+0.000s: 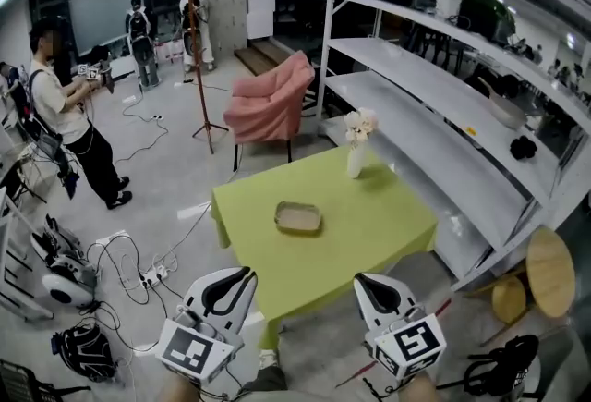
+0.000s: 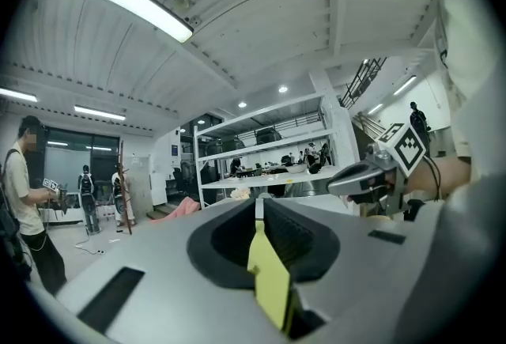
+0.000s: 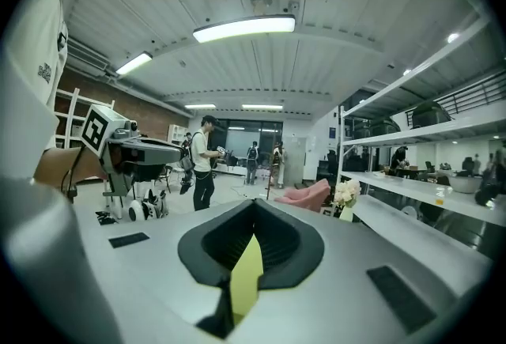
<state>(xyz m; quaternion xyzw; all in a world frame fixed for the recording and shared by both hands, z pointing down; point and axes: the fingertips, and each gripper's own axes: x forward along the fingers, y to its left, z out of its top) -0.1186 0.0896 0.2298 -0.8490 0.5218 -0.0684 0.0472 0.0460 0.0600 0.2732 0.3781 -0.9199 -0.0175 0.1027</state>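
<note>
The white-shelled left gripper [image 1: 242, 274] and right gripper [image 1: 363, 279] are being held side by side, low, just off the near edge of the yellow-green square table [image 1: 369, 229]. Each pair of tongs is being pressed together at the tips with nothing clamped, and only a sliver of table green is being shown through each slit. The shallow beige rectangular tray [image 1: 297, 217] is being seen lying flat near the table's middle, well apart from both grippers, with the white vase of pale flowers [image 1: 356, 151] standing at the far edge and the pink-draped chair [image 1: 272, 104] beyond.
</note>
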